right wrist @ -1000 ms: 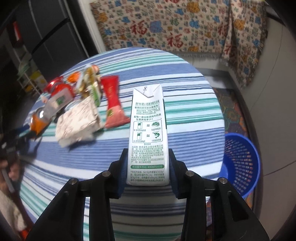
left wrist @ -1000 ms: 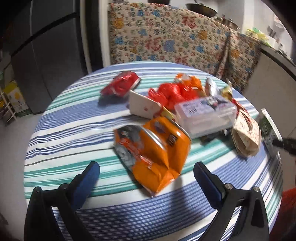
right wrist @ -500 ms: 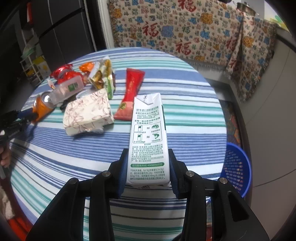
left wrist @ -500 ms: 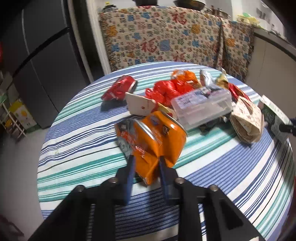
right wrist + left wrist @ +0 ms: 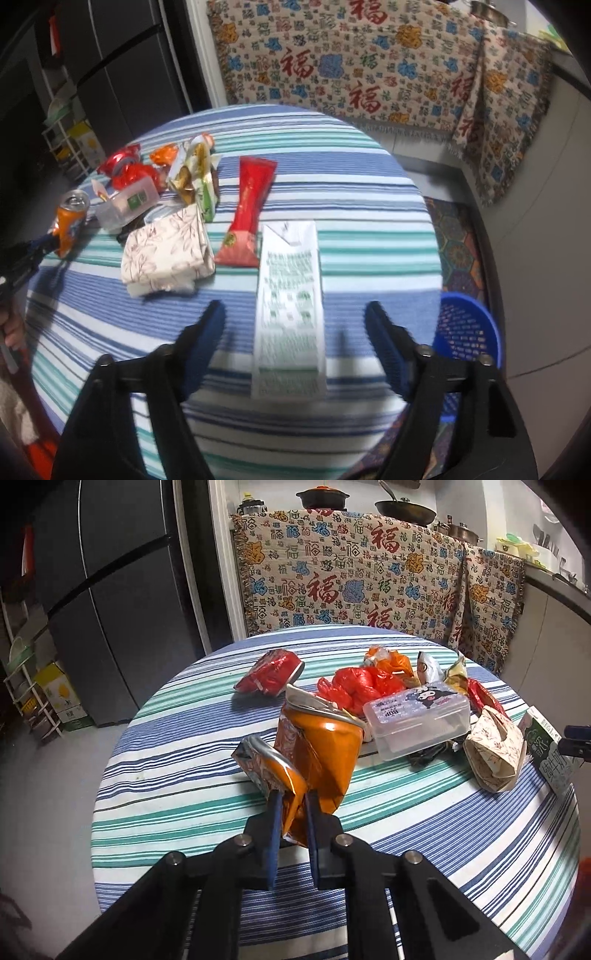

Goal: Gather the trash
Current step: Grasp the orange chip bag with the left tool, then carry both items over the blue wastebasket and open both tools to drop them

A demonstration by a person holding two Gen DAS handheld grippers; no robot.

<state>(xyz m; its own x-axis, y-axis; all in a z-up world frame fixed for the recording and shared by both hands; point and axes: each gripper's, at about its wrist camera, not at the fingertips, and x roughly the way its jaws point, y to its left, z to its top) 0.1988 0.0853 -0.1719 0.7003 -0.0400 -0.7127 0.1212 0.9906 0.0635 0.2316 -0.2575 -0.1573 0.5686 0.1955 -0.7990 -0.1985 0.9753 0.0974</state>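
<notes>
trash lies in a bunch on the big round table (image 5: 177, 768) with its blue, green and white striped cloth, which fills the middle of both views. a blue basket (image 5: 467, 332) sits on the floor at the lower right of the right wrist view, just past the table's edge.

the left gripper (image 5: 291, 812) shows at the bottom middle of its view. its two fingers are squeezed close together on the crushed orange can (image 5: 317, 753), pinching the squashed bottom part. the can stands up in the middle of that frame.

the right gripper (image 5: 295, 325) shows at the bottom of its view with its fingers spread wide apart. the white and green milk carton (image 5: 290, 314) is between them, touching neither finger. it looks blurry, and i cannot tell if it rests on the cloth.

up and to the left of the carton are a patterned paper bag (image 5: 166, 251) and a long red wrapper (image 5: 249, 210). in the left wrist view, a clear plastic box (image 5: 417, 720) sits right of the can, with a red plastic bag (image 5: 354, 686) behind it and a red foil pack (image 5: 269, 674) further left.
</notes>
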